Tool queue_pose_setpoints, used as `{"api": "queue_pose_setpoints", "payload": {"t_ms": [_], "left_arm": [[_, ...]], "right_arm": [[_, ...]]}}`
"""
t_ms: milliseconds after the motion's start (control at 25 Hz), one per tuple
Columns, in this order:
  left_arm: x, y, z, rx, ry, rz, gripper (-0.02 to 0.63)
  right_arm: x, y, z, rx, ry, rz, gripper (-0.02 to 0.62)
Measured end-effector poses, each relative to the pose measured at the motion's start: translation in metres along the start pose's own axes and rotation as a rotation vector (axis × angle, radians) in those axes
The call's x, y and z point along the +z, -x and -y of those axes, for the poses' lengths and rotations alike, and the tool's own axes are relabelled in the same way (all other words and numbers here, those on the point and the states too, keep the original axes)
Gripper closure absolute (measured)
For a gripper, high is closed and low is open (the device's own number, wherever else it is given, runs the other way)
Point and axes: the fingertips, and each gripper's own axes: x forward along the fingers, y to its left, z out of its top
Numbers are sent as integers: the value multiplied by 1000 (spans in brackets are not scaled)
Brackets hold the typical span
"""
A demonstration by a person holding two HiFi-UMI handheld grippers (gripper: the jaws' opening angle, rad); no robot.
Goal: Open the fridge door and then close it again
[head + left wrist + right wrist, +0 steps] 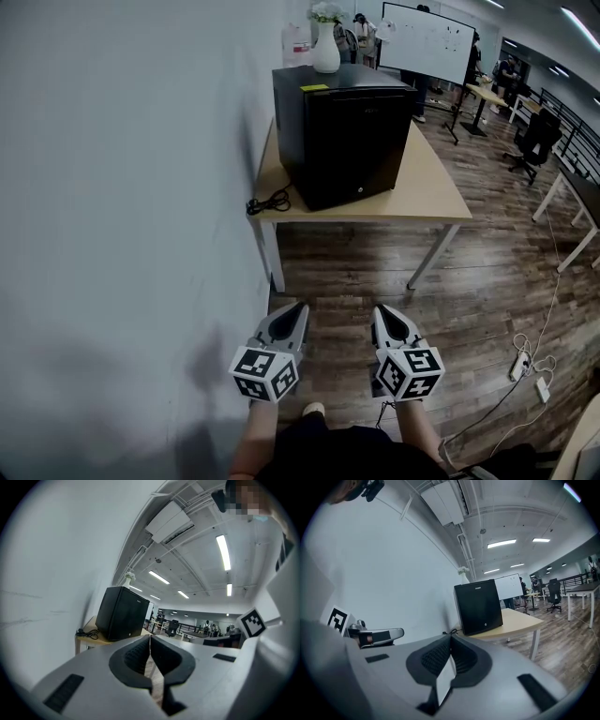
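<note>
Black fridge (347,131) — shut, on table (431,192)

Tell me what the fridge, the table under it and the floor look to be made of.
The fridge: black, dull sheen, likely painted metal or plastic. The table: pale wood-look top, probably laminate, on white legs that look like metal. The floor: dark wood-grain planks, wood or vinyl; unclear which.

Print on the fridge (480,606) and whiteboard (427,39) is unreadably small.
</note>
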Motion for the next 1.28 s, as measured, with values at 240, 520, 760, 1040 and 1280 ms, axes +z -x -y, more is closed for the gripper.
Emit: {"api": "queue_pose_setpoints", "payload": {"t_ms": [240, 520, 760, 1040, 1280], "left_arm": [[3, -26, -21, -31, -3, -9, 600], [0, -37, -38, -47, 12, -18, 600], [2, -38, -43, -52, 27, -20, 600], [-8, -32, -49, -39, 38, -40, 600], [-7, -42, -56, -24, 34, -52, 600]], "right_arm": [[2, -27, 7, -28, 0, 1, 606], [0, -42, 9, -52, -3, -10, 606], [3, -47, 7, -49, 12, -31, 606], [-5, -51, 6, -50, 5, -38, 606], [-4, -59, 9, -40, 0, -41, 606]]}}
